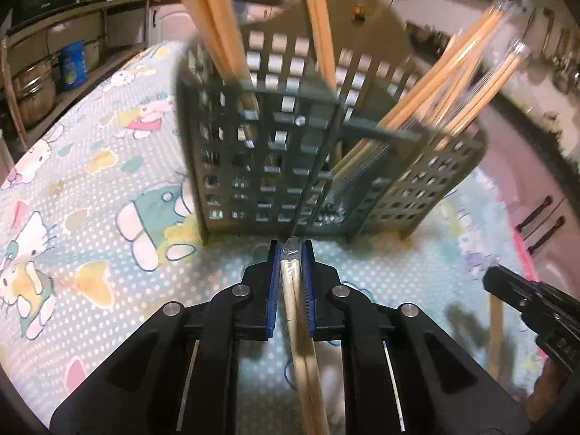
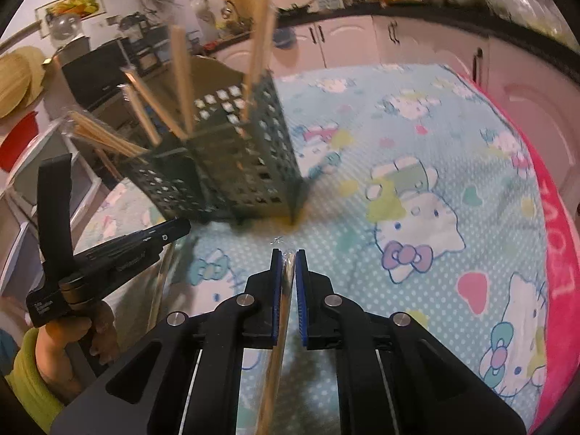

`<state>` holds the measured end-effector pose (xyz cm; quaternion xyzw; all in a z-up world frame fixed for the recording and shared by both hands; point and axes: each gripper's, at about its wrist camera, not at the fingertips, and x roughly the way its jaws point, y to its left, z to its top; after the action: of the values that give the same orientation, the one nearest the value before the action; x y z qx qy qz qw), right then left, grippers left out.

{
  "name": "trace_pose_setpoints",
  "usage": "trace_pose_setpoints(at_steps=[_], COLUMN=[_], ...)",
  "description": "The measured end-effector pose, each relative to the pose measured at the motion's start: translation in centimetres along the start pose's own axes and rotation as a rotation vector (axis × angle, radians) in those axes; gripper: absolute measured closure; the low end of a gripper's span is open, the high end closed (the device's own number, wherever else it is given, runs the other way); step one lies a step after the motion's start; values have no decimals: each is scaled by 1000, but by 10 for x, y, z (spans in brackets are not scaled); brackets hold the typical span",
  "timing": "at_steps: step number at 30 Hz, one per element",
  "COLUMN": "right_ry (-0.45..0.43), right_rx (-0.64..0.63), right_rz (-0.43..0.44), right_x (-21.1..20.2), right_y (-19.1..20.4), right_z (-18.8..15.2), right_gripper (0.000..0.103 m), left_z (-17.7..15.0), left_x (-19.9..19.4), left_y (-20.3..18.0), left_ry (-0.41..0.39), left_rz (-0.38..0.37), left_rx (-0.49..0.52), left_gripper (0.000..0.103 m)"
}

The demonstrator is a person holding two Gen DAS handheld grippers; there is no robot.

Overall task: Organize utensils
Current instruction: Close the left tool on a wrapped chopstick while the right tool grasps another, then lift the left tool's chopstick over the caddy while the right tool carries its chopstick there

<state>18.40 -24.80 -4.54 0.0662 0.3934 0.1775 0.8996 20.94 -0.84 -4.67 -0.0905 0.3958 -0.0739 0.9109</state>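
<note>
A grey perforated utensil caddy [image 1: 275,166] stands on the cartoon-print cloth [image 1: 90,188] just beyond my left gripper [image 1: 290,250]. Several wooden chopsticks [image 1: 446,87] lean out of its compartments, some in clear wrappers. The left gripper's blue pads are shut on a wrapped pair of chopsticks [image 1: 301,344] that runs back under the camera. My right gripper [image 2: 289,253] is shut on another wrapped pair [image 2: 279,344], shiny with plastic. It sits right of the caddy [image 2: 235,166] and lower. Each gripper shows in the other's view: the right gripper [image 1: 494,279] and the left gripper [image 2: 181,226].
A pink towel [image 2: 558,253] borders the cloth on the right. White cabinets [image 2: 362,43] stand beyond the table. Shelves with steel pots [image 1: 32,87] lie to the left. A hand [image 2: 69,344] in a yellow-green sleeve holds the left gripper's handle.
</note>
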Motion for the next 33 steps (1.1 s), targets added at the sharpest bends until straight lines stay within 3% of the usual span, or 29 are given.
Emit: trace_pose_setpoints(at_steps=[11,12,20,33], right_ry=[-145,-158,-247,-443], right_rx=[-87,-92,-115,-119], right_rz=[71,74,103,92], right_x=[-46,-50,-76,-111], right_y=[37,40,53,62], right_z=[22,23,37,74], right_gripper=[97,97,97,97], left_z=[24,27,49,76], left_x=[-92,-90,-126,-153], left_y=[8,-7,-10,-25], left_ry=[-216,-231,-336,-425], left_rz=[-115,-119,-140,-129], left_rx=[-26,-26,-17,22], left_gripper=[98,98,98,98])
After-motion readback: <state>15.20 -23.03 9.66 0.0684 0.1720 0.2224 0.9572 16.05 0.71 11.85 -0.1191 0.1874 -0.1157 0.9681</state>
